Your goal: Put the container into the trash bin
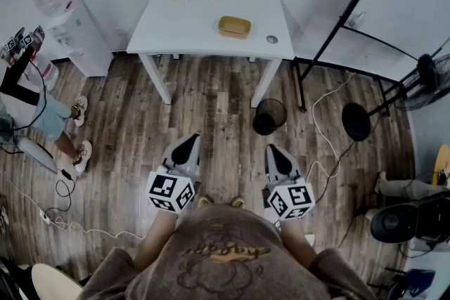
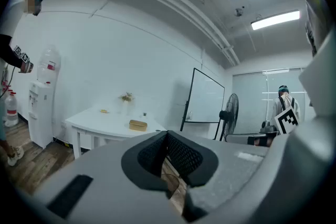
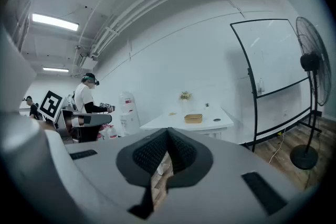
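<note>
on the table: container, both grippers empty

on the white table (image 1: 162, 28), near its middle, sits the tan container (image 1: 234, 27), well apart from both grippers. the black bin (image 1: 269, 116) stands on the wood floor just beside the table's right front leg. the left gripper (image 1: 188, 144) and the right gripper (image 1: 275, 152) are side by side above the floor, pointing toward the table, each with its jaws pressed together and nothing between them.
</note>
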Available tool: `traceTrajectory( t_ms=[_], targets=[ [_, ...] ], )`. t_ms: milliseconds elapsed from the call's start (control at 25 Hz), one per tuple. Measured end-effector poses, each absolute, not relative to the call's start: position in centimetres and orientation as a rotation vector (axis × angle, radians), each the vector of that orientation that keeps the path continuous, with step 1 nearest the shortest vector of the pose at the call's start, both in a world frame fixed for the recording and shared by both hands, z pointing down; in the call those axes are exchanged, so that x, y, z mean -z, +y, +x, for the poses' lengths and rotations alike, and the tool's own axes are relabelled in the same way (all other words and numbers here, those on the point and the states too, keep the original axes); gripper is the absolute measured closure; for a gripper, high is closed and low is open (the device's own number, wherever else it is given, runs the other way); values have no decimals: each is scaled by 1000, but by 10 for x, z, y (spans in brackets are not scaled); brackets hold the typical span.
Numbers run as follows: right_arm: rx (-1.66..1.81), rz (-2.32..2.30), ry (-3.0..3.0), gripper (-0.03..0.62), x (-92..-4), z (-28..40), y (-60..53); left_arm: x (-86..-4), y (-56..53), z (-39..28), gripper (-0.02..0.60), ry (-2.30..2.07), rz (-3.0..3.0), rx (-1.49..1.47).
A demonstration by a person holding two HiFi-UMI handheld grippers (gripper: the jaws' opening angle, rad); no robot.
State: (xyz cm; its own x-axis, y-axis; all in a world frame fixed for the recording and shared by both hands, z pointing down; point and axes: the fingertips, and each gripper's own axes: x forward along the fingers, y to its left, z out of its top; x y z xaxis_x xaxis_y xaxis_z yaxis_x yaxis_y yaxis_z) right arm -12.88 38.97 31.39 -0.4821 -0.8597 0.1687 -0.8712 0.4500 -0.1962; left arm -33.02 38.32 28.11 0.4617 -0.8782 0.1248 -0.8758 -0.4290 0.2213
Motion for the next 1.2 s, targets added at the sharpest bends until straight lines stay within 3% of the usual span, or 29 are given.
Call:
traceTrajectory(
  t_ms=[1200],
  targets=[
    [-426,1702,-2585,603,-335,-173,377,-301,353,-364,581,-1381,2533,-22]
  ],
)
